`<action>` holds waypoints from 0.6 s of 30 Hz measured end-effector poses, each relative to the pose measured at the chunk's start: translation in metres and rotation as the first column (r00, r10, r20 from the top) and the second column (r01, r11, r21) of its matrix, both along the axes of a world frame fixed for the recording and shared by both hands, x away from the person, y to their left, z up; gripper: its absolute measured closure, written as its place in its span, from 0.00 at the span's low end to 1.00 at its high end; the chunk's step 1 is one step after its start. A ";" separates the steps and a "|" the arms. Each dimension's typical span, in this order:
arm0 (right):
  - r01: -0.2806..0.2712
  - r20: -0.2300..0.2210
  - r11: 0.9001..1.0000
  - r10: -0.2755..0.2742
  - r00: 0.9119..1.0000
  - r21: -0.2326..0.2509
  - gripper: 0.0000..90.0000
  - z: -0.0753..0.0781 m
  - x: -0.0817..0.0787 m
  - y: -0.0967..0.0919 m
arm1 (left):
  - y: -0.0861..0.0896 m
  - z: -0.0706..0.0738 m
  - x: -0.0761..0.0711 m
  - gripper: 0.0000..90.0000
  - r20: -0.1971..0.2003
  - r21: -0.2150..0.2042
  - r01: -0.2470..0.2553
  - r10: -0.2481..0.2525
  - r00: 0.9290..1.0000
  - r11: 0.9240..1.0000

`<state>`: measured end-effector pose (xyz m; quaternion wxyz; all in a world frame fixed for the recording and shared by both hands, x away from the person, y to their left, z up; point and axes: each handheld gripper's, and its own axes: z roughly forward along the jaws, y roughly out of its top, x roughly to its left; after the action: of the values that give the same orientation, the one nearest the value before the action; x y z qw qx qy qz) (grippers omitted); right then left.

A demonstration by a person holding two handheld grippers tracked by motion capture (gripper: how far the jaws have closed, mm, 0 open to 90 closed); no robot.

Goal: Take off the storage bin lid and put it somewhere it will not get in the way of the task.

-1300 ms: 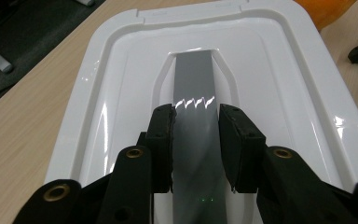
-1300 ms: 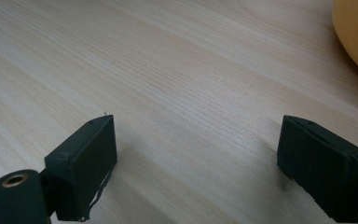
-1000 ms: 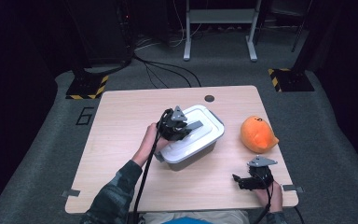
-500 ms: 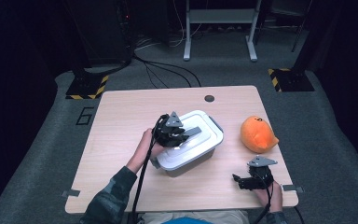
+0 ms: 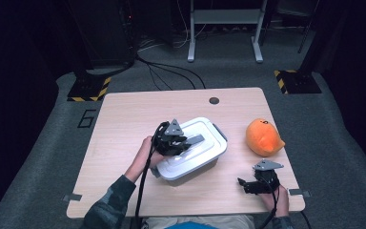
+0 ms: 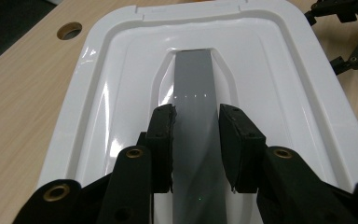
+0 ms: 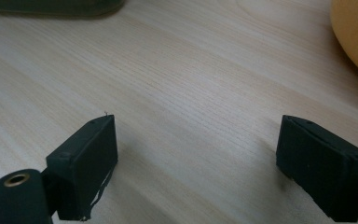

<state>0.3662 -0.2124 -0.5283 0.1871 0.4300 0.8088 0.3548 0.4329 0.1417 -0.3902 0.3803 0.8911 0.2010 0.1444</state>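
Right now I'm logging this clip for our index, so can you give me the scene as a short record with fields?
surface: light wooden table
main object: white plastic lidded box, near the table's middle
handle: grey strip handle on the lid
left gripper: shut on the handle
right gripper: open, empty, low over bare table near the front edge
other item: orange plush toy, right of the box, apart from it
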 end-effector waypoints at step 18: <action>0.002 0.000 1.000 -0.002 1.000 -0.002 0.13 0.000 0.000 0.000 | -0.001 -0.001 -0.013 0.61 -0.039 -0.018 0.012 -0.012 0.999 1.000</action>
<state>0.3660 -0.2122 -0.5283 0.1879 0.4309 0.8086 0.3539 0.4200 0.1411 -0.3912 0.3852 0.8915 0.2044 0.1229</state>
